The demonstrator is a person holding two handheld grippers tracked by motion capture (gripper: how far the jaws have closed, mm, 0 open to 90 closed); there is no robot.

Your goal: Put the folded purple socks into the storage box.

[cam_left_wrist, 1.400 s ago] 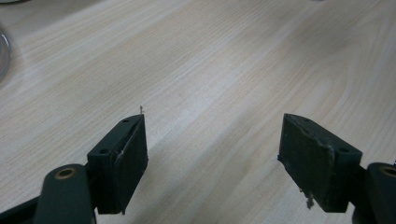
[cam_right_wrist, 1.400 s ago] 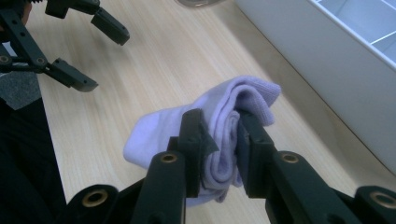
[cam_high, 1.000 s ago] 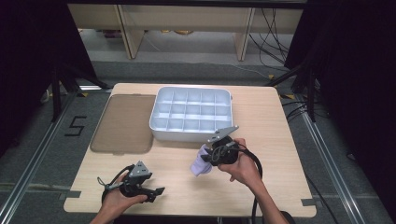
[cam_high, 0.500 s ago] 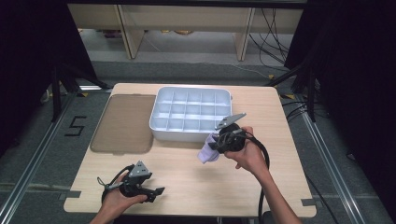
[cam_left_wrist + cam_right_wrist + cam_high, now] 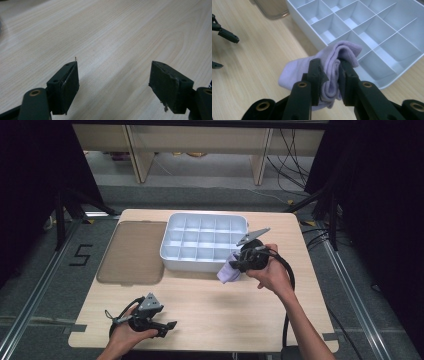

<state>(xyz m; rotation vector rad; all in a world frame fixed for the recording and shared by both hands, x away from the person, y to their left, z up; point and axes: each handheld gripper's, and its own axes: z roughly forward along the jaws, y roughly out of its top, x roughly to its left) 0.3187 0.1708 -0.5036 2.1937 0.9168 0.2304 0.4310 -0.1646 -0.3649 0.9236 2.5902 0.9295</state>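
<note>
Where sock (image 5: 329, 72) overhangs tray rim (image 5: 312, 41), table beyond bare.

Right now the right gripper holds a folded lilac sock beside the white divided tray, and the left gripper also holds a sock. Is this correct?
Not quite. The left gripper holds nothing: the left gripper view shows its jaws apart over the bare wooden table. The right gripper does clamp the folded lilac sock beside the white divided tray.

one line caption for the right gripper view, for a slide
Right gripper clamps a folded lilac sock over the near corner of the white divided tray.
</note>
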